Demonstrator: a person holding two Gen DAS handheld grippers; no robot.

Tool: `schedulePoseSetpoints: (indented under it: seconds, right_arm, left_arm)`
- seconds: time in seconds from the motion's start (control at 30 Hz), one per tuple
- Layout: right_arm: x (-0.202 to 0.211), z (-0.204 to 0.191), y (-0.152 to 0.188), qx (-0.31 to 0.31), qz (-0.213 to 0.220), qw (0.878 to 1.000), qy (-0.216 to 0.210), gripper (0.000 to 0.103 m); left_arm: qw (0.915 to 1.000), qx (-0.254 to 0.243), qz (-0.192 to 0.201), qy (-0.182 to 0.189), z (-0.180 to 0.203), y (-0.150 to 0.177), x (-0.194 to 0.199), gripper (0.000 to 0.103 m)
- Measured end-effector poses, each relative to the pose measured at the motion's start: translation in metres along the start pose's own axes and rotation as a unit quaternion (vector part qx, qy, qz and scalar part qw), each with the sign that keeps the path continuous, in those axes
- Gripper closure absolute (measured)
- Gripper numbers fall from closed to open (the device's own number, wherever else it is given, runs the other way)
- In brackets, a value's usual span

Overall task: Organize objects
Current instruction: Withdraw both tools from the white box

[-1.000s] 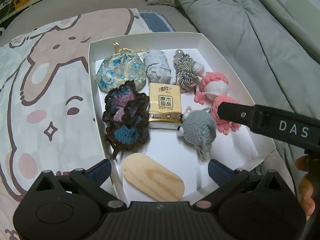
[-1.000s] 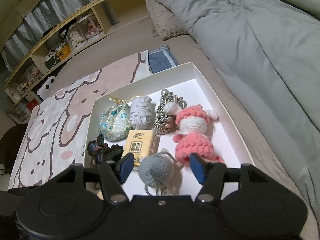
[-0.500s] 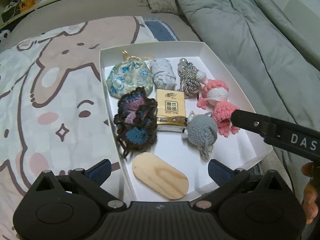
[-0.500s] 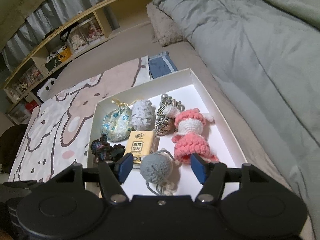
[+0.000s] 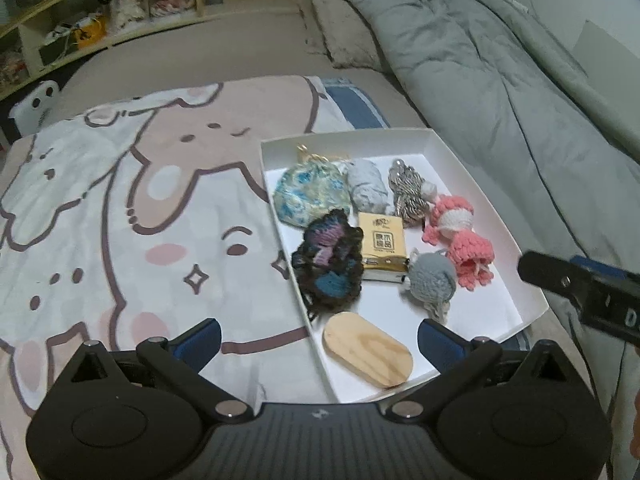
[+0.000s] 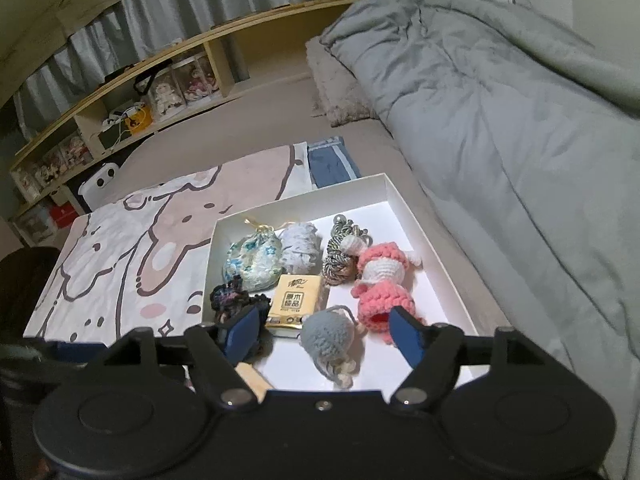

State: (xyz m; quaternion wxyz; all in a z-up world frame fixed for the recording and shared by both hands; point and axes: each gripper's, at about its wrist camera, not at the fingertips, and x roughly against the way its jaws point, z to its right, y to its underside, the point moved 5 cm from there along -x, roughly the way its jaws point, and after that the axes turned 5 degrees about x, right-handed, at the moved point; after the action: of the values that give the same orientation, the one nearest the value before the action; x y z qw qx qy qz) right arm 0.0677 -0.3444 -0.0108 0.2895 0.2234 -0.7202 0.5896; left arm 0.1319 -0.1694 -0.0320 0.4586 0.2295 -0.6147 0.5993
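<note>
Wooden oval (image 5: 367, 353) whole in left view; right view clips it, both tongs empty

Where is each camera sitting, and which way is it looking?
Left wrist: on the left tool, looking down and forward at the white cardboard box; its open blue-padded fingers show, and the right tool's black finger at right.
Right wrist: on the right tool, facing the box and grey quilt; its open fingers show.
Both see the box and the grey crocheted ball.
</note>
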Motion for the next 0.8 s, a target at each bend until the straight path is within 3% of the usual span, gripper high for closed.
schedulePoseSetpoints:
  seconds: [0.4,0.8]
  right_arm:
    - [0.048,0.007,0.008,-0.033,0.031,0.999,0.019,0.000]
    - [0.083,0.004,0.021,-0.022,0.057,0.997,0.045,0.000]
  left_arm:
    - [0.9987,0.002,0.051,0.003,-0.012,0.008,0.046,0.000]
    - [0.9953,-0.022,0.094,-0.002,-0.014,0.017,0.082,0.000]
